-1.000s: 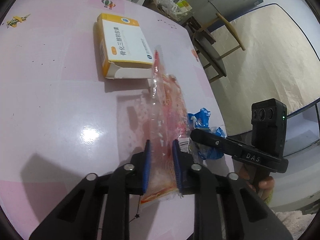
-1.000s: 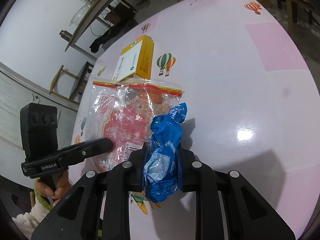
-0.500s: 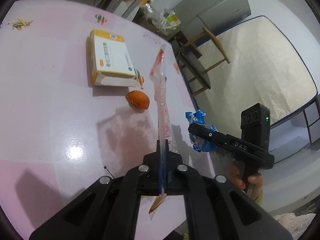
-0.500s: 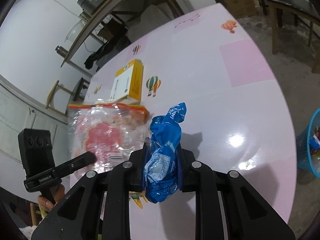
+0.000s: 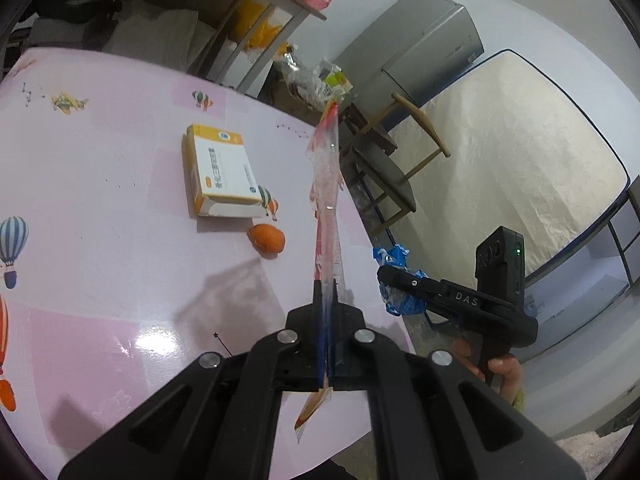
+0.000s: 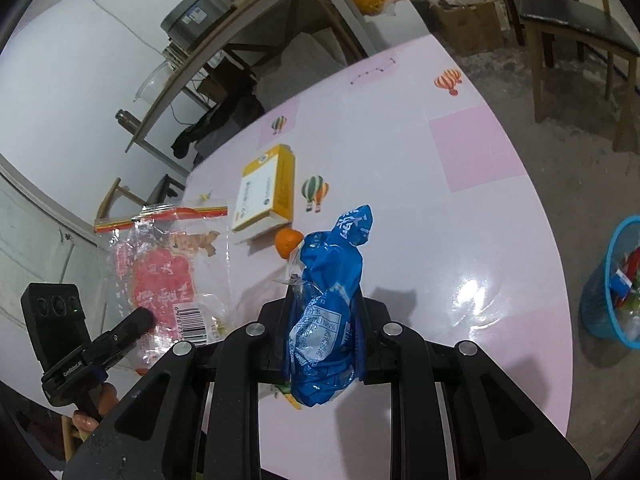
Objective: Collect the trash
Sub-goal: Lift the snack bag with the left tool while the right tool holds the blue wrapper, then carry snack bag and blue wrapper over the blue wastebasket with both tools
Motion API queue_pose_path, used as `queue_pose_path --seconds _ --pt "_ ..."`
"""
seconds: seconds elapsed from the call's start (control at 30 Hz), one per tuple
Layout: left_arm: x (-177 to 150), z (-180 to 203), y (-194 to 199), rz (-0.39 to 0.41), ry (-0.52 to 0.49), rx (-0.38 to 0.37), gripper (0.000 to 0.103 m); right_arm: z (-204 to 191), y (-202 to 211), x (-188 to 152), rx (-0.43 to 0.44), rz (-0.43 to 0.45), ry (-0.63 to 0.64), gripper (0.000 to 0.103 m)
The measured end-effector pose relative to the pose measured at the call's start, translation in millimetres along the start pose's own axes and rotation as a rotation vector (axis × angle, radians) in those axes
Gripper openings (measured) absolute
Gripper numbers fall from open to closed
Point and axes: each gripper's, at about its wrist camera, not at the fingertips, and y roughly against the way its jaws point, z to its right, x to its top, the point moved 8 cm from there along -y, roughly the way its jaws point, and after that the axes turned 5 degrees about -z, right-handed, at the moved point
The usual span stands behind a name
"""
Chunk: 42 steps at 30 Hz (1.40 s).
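My left gripper [image 5: 326, 300] is shut on a clear plastic bag with red print [image 5: 328, 200], held edge-on above the pink table [image 5: 120, 272]. The right wrist view shows that same bag [image 6: 160, 276] flat-on at the left, pinched by the left gripper [image 6: 140, 318]. My right gripper [image 6: 324, 300] is shut on a crumpled blue wrapper [image 6: 332, 264], lifted off the table. In the left wrist view the blue wrapper [image 5: 394, 280] sits in the right gripper [image 5: 388, 274] at the table's right edge.
A yellow and white box [image 5: 218, 172] lies on the table with a small orange [image 5: 267, 239] beside it. A blue bin [image 6: 612, 284] holding trash stands on the floor at the right. Wooden chairs [image 5: 384, 160], a shelf and a grey fridge [image 5: 420, 48] stand beyond the table.
The left jaws closed on the red-printed bag and raised it off the table, uncovering the orange. The right gripper rose with the blue wrapper. Both views now show more of the room.
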Motion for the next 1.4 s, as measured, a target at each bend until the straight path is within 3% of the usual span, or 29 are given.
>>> queue_pose_path --seconds 0.37,0.93,1.4 --pt "6.4 24.3 9.1 0.05 -0.063 0.03 0.0 -12.6 25.1 5.2 -0.001 0.07 0.036 0.021" --pt "10.0 82.7 -42.3 -0.02 -0.147 -0.023 0.0 14.7 83.5 0.5 -0.014 0.168 0.001 0.02" --pt "14.2 141.1 -99.7 -0.098 -0.241 -0.045 0.0 83.2 136.7 -2.6 -0.057 0.281 -0.11 0.02"
